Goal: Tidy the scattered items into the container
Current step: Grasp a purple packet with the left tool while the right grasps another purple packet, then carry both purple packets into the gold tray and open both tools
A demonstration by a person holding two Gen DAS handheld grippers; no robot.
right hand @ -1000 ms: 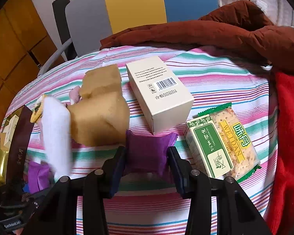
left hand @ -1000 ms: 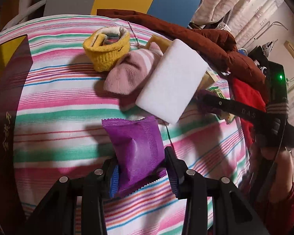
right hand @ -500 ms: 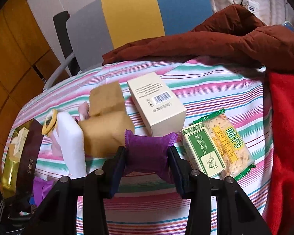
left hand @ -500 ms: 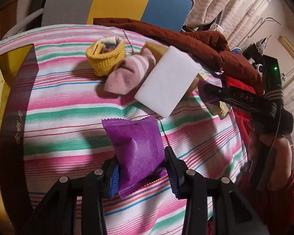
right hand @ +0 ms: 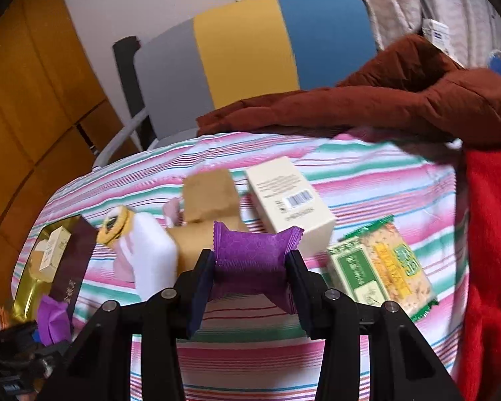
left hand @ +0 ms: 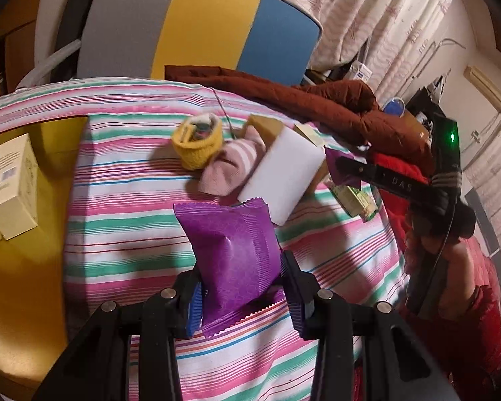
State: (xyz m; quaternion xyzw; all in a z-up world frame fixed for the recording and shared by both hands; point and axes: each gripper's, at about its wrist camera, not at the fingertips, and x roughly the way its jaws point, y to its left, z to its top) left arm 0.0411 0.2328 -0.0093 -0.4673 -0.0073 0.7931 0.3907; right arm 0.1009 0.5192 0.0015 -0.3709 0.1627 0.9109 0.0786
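My left gripper (left hand: 240, 287) is shut on a purple snack packet (left hand: 233, 254), held above the striped cloth (left hand: 127, 220). My right gripper (right hand: 250, 270) is shut on a second purple packet (right hand: 254, 257); that same gripper (left hand: 347, 170) shows at the right of the left wrist view. The gold container (left hand: 20, 267) lies at the left and holds a cream box (left hand: 13, 187). On the cloth lie a yellow sock (left hand: 198, 138), a pink sock (left hand: 228, 167), a white sponge (left hand: 284, 173), a tan sponge (right hand: 210, 197), a cream box (right hand: 290, 200) and a green cracker pack (right hand: 380, 264).
A brown jacket (right hand: 384, 103) and a red garment (right hand: 491, 234) lie along the far and right sides of the cloth. A chair (right hand: 250, 53) with a grey, yellow and blue back stands behind. The container's dark lid (right hand: 73, 264) leans beside it. A hand (left hand: 444, 254) grips the right tool.
Both grippers have risen with their purple packets, and the views have tipped upward. In the left wrist view the gold container and the box in it have come into sight at the left.
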